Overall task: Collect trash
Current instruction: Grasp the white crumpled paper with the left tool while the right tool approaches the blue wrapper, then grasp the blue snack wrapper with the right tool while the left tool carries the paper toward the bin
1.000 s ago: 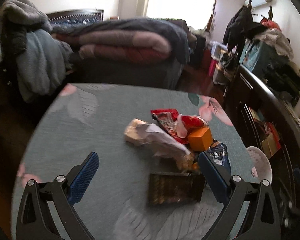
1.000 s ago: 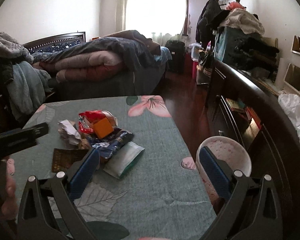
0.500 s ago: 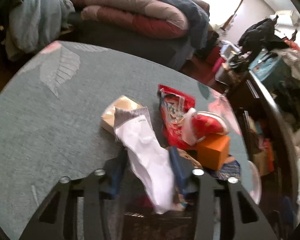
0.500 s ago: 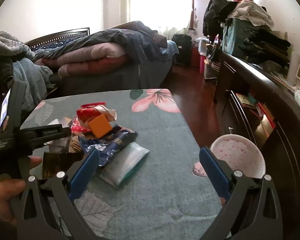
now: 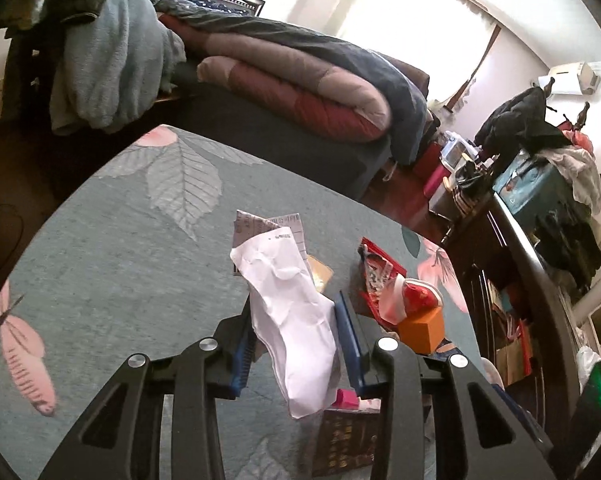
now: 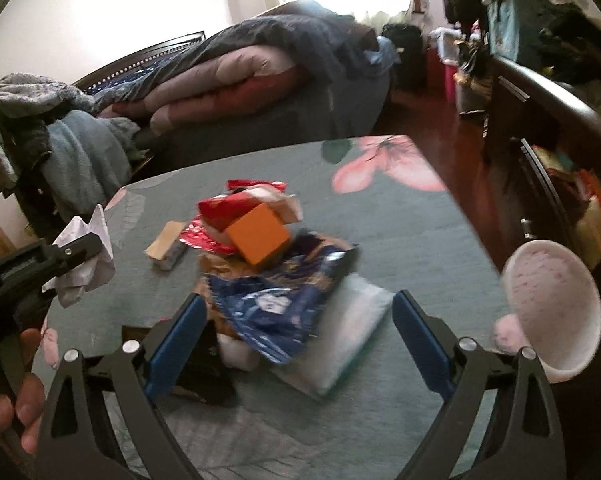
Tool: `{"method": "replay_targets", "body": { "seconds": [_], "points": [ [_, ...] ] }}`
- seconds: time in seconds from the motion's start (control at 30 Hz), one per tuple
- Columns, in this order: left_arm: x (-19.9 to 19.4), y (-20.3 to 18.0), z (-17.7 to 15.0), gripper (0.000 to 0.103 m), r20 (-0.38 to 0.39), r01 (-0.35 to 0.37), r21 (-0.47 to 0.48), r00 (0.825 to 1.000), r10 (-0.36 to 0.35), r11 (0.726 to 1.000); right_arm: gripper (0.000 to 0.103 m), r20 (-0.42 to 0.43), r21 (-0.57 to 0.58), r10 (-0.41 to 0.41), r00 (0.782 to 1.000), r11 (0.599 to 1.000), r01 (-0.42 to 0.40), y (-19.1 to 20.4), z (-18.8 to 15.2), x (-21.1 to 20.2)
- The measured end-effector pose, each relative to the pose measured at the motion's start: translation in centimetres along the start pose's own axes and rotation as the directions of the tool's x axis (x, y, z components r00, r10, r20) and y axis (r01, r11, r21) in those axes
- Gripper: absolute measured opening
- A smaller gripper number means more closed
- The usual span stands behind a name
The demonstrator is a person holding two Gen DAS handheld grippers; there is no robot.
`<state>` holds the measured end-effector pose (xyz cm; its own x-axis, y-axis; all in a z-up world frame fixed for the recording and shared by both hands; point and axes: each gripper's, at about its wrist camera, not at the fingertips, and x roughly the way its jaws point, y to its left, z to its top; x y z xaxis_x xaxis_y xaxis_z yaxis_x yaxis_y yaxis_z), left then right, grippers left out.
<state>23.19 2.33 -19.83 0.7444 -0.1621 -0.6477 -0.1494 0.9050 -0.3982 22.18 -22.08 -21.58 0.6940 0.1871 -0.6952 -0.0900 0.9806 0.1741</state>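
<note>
**Trash pickup: white paper now off the table in the left claw**

Trash lies heaped on the leaf-print table (image 6: 380, 208), and the first piece is on its way. On the left, the left gripper (image 5: 296, 344) has its blue pads pressed in on a crumpled white paper (image 5: 288, 300), which now hangs clear of the cloth; half a second ago the same paper still lay on the pile with the fingers closing around it, and a second ago the jaws stood wide open short of it. A printed receipt-like sheet rises with it behind the top edge, though whether it is gripped too I cannot tell. In the right wrist view the lifted paper (image 6: 86, 256) shows at the far left, apart from the heap.

Moving right, the rest waits on the table: a tan flat packet (image 6: 166, 244), a red wrapper (image 6: 228, 208), an orange box (image 6: 258, 240) resting on the pile, a blue foil bag (image 6: 284, 304) and a pale green pack (image 6: 348, 332) just beside it. The right gripper (image 6: 296, 344) is spread wide and holds nothing, hovering over the blue bag and green pack, closer than a second ago.

At the far right, a white bin (image 6: 552, 304) with pink speckles stands off the table edge. My judgement: the grasp has succeeded, and carrying the paper across to that bin is the likely next step.
</note>
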Motion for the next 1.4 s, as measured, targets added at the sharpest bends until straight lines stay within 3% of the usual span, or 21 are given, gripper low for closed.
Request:
{"method": "replay_targets", "body": {
  "seconds": [0.1,0.13,0.17,0.2,0.23,0.27,0.5,0.63,0.7,0.73,0.77,0.9,1.03,1.1,1.17,1.23,1.4],
  "points": [
    [-0.2,0.1,0.0,0.038,0.001,0.005,0.005,1.0,-0.005,1.0,0.088,-0.017,-0.027,-0.021,1.0,0.999,0.02,1.1,0.2,1.5],
    [-0.3,0.1,0.0,0.038,0.001,0.008,0.009,1.0,-0.008,1.0,0.074,-0.028,-0.028,-0.019,0.999,0.999,0.018,1.2,0.3,1.9],
    [-0.4,0.2,0.0,0.038,0.001,0.011,0.014,1.0,-0.011,1.0,0.05,-0.041,-0.027,-0.01,0.999,1.0,0.009,1.1,0.3,2.2],
    [-0.5,0.1,-0.1,0.038,0.001,0.015,0.018,1.0,-0.015,1.0,0.037,-0.058,-0.023,0.007,0.998,1.0,-0.008,1.0,0.3,2.6],
    [-0.6,0.2,-0.1,0.038,0.001,0.02,0.025,1.0,-0.02,1.0,0.013,-0.077,-0.012,0.023,0.997,1.0,-0.024,0.9,0.3,2.9],
    [-0.8,0.1,-0.1,0.038,0.002,0.023,0.031,1.0,-0.023,0.999,0.005,-0.082,-0.001,0.037,0.996,0.999,-0.037,0.7,0.2,2.9],
    [-2.8,-1.5,-0.5,0.038,0.02,0.062,0.081,0.998,-0.064,0.995,0.005,0.023,-0.014,0.051,0.998,0.999,-0.05,-0.2,-0.3,-1.9],
    [-4.2,-3.3,-0.8,0.039,0.036,0.088,0.118,0.995,-0.093,0.989,0.01,0.035,-0.014,0.057,0.998,0.998,-0.056,-1.3,-0.6,-3.6],
    [-4.6,-3.9,-0.9,0.039,0.039,0.099,0.124,0.994,-0.105,0.987,0.045,0.026,-0.008,0.055,0.998,0.998,-0.054,-1.8,-0.4,-3.1],
    [-4.8,-4.1,-0.9,0.039,0.042,0.105,0.127,0.993,-0.111,0.986,0.075,0.042,-0.006,0.04,0.998,0.999,-0.039,-2.0,-0.2,-2.7],
    [-4.9,-4.2,-0.9,0.039,0.045,0.107,0.129,0.992,-0.114,0.986,0.085,0.058,-0.006,0.018,0.998,1.0,-0.017,-2.2,0.1,-2.3],
    [-4.8,-4.2,-0.8,0.039,0.052,0.103,0.135,0.992,-0.111,0.985,0.085,0.029,0.028,-0.059,0.998,0.998,0.058,-3.3,2.6,0.7],
    [-4.2,-3.7,-0.5,0.039,0.05,0.108,0.124,0.992,-0.115,0.986,0.084,-0.113,0.105,-0.094,0.989,0.989,0.106,-4.6,4.1,5.5],
    [-3.8,-3.3,-0.3,0.039,0.053,0.111,0.123,0.992,-0.118,0.986,0.072,-0.169,0.124,-0.077,0.983,0.987,0.099,-4.8,4.4,7.4],
    [-3.6,-3.2,-0.4,0.039,0.054,0.108,0.126,0.992,-0.115,0.986,0.035,-0.171,0.111,-0.096,0.981,0.987,0.116,-4.4,4.5,8.0],
    [-3.4,-3.1,-0.4,0.039,0.05,0.11,0.127,0.992,-0.117,0.986,0.012,-0.157,0.104,-0.086,0.984,0.989,0.103,-4.2,4.7,7.7],
    [-3.8,-3.0,-0.5,0.039,0.05,0.115,0.126,0.991,-0.122,0.985,0.007,-0.073,0.117,-0.091,0.993,0.988,0.099,-4.2,4.7,4.9]
  ]
}}
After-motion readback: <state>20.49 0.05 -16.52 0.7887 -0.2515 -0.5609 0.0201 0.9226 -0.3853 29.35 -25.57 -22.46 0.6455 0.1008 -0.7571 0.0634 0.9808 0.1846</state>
